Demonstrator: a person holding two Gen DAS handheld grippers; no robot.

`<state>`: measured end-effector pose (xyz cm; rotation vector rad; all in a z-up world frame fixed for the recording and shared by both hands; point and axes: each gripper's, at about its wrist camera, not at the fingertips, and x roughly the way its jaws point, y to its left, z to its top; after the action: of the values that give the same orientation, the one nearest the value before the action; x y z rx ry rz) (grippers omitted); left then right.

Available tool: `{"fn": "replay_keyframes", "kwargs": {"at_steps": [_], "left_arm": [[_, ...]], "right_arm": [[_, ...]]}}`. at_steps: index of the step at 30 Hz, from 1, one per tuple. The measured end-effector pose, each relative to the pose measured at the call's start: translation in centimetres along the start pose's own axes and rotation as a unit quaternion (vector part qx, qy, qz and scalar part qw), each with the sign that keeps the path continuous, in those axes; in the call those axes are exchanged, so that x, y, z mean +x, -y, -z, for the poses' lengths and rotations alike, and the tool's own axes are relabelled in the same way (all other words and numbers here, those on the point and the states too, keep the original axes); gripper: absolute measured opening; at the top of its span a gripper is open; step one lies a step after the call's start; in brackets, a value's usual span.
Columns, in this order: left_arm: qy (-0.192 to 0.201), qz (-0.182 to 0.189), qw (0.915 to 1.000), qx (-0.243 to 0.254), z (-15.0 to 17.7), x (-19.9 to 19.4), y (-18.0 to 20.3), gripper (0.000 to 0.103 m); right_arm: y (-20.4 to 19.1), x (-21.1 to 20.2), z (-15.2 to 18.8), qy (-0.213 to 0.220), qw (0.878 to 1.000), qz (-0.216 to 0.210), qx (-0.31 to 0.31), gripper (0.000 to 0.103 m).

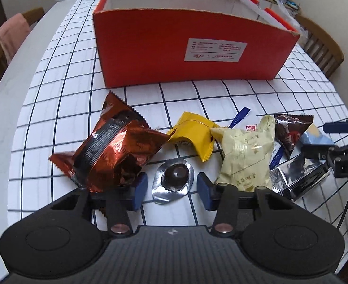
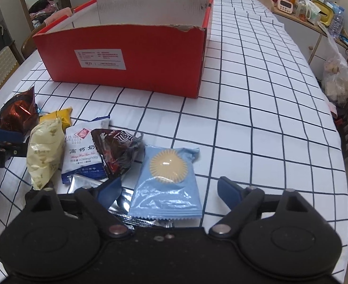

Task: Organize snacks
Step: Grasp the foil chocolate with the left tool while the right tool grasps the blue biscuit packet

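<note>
On the left of the snack row lies a copper-red foil packet (image 1: 107, 151), crumpled, its near corner touching the left pad of the left gripper (image 1: 171, 190). Just right of it, directly ahead of that gripper and between its blue pads, sits a foil-cupped chocolate (image 1: 174, 177), flat on the checked tablecloth (image 1: 221, 99). The jaws stand part-open on either side of the foil rim, not yet pressing it. The cup is roughly round, so the approach angle should matter little. What counts is that it lies centred and very near the fingertips.

Further right come a yellow packet (image 1: 195, 135), a cream packet (image 1: 247, 156), a white milk-tablet sachet (image 2: 84, 151) and a dark brown packet (image 2: 117, 151). Then comes a pale blue packet (image 2: 167, 184) with a sun disc. This one lies between the pads of the right gripper (image 2: 169, 194), its long axis running near to far along the fingers. Those jaws are spread wide and clear of its edges, though the left pad rests over a silver foil wrapper (image 2: 124, 198).

The red cardboard box (image 2: 131, 71) stands open on the far side, well apart from both tools.

The left wrist view alone shows the chocolate. The right wrist view alone shows the blue packet's full face and the sachet's print.
</note>
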<state>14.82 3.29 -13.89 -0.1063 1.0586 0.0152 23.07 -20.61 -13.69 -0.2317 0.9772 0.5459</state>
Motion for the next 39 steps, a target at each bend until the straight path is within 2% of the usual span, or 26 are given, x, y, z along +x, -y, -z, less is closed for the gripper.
{"fn": "replay_keyframes", "kwargs": {"at_steps": [7,10,11,12,20,39], "left_arm": [[0.004,-0.002,0.9984,0.057,0.1,0.2,1.3,0.035],[0.009,-0.009,0.9973,0.072,0.3,0.1,1.7,0.035],[0.010,-0.008,0.9974,0.071,0.3,0.1,1.7,0.034],[0.011,-0.006,0.9976,0.068,0.3,0.1,1.6,0.034],[0.014,0.007,0.9995,0.026,0.6,-0.3,0.6,0.033],[0.039,0.029,0.9987,-0.017,2.2,-4.2,-0.5,0.033]], "right_arm": [[-0.4,0.6,-0.4,-0.010,1.000,-0.013,-0.001,0.082],[-1.1,0.8,-0.3,-0.014,1.000,-0.010,-0.017,0.072],[-1.2,0.9,-0.2,-0.015,1.000,-0.010,-0.020,0.064],[-1.2,0.9,-0.2,-0.016,1.000,-0.012,-0.020,0.060],[-0.9,-0.1,0.1,-0.005,1.000,-0.004,-0.002,0.049],[-1.6,-5.0,0.7,0.045,0.999,0.006,0.019,0.047]]}}
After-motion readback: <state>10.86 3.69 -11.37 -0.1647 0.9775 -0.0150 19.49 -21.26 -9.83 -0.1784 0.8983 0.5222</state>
